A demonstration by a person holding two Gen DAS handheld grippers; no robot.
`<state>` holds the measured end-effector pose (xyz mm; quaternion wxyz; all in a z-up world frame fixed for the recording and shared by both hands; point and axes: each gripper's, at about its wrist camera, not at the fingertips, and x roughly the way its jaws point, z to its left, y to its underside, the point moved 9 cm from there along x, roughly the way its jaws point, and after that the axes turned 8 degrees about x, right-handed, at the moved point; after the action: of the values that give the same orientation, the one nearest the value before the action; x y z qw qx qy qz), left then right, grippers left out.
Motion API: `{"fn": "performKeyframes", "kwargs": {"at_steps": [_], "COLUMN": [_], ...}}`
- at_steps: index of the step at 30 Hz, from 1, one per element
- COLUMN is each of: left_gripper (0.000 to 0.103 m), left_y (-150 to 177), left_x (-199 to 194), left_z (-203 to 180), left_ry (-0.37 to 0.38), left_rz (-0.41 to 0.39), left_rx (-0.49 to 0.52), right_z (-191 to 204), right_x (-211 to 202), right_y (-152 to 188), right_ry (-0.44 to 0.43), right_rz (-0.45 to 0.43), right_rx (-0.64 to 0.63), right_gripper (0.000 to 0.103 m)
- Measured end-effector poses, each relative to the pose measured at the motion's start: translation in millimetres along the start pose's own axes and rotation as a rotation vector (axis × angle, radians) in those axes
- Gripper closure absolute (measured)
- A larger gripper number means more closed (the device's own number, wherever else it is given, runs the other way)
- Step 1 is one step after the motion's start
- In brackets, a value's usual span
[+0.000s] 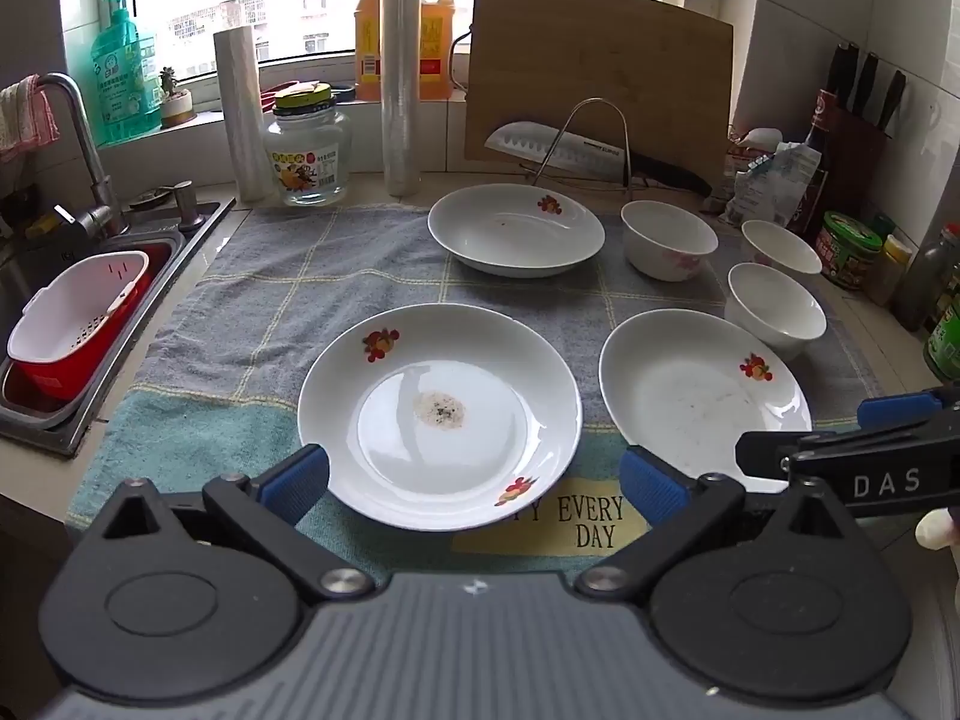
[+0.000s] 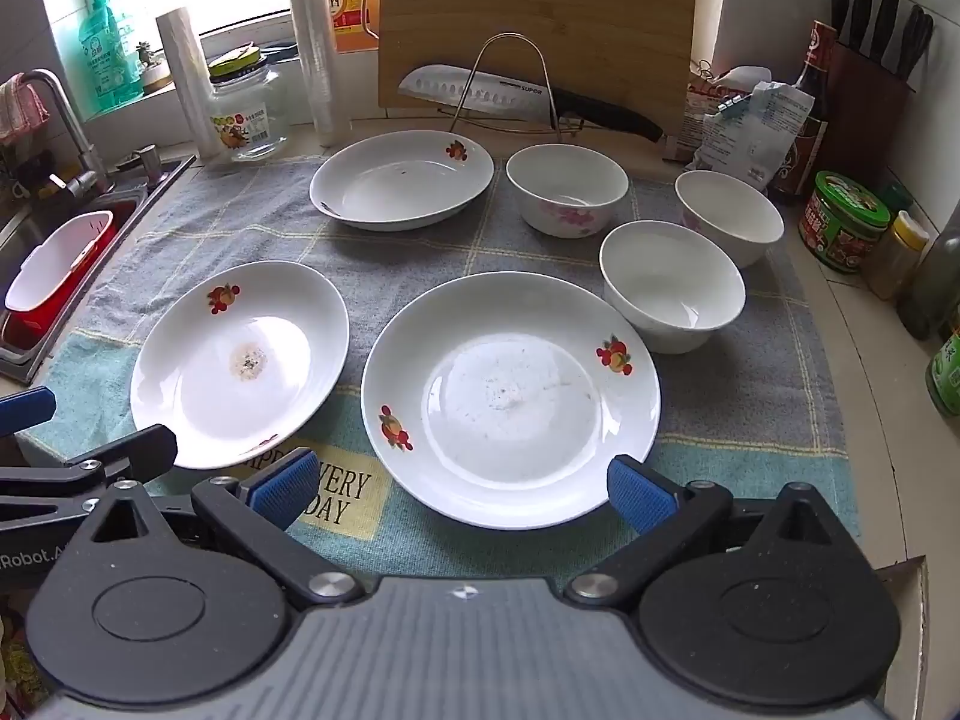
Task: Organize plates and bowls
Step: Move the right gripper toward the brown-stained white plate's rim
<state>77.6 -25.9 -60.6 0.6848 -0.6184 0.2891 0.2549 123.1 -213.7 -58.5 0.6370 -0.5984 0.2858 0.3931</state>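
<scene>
Three white plates with fruit prints and three white bowls sit on a checked towel (image 1: 270, 276). My left gripper (image 1: 474, 483) is open, with its blue pads either side of the near edge of the near-left plate (image 1: 441, 414) and not touching it. That plate has a speckled stain in its middle. My right gripper (image 2: 462, 491) is open the same way over the near-right plate (image 2: 510, 396). The third plate (image 2: 402, 180) lies at the back. The bowls (image 2: 567, 189) (image 2: 729, 216) (image 2: 672, 285) stand apart at the right.
A sink with a red and white strainer basket (image 1: 78, 324) lies to the left. At the back stand a glass jar (image 1: 307, 150), film rolls, a cutting board (image 1: 600, 78) and a knife on a wire rack (image 1: 564, 147). Jars and bottles (image 2: 840, 222) line the right.
</scene>
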Motion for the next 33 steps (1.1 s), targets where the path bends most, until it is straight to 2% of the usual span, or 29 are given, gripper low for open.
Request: {"fn": "performKeyframes", "kwargs": {"at_steps": [5, 9, 11, 16, 23, 28, 33], "left_gripper": [0.001, 0.001, 0.001, 0.001, 0.001, 0.001, 0.001], "left_y": [3.2, 5.3, 6.9, 16.3, 34.4, 47.8, 55.1], "left_x": [0.8, 2.9, 6.6, 18.3, 46.7, 66.1, 86.2], "left_z": [-3.8, -1.8, 0.1, 5.7, 27.0, 40.7, 52.8], "left_ry": [0.005, 0.004, 0.006, 0.063, 0.123, 0.178, 0.241], "left_rz": [-0.016, -0.028, -0.026, -0.028, 0.028, 0.059, 0.091], "left_rx": [0.007, 0.020, 0.033, 0.079, 0.167, 0.294, 0.380], "right_z": [-2.8, 4.7, 2.2, 2.1, 6.7, 15.0, 25.8], "right_x": [9.3, 7.4, 12.1, 20.5, 31.3, 41.6, 51.5], "right_y": [-2.4, -5.1, -4.0, -2.5, -13.2, -19.7, -26.1], "right_ry": [-0.035, -0.079, -0.033, -0.014, 0.026, 0.048, 0.069], "right_rz": [0.007, -0.021, 0.018, 0.066, 0.037, 0.037, 0.043], "right_rx": [-0.029, -0.026, -0.052, -0.038, 0.011, 0.044, 0.078], "right_gripper": [0.000, 0.000, 0.000, 0.000, 0.000, 0.000, 0.000]}}
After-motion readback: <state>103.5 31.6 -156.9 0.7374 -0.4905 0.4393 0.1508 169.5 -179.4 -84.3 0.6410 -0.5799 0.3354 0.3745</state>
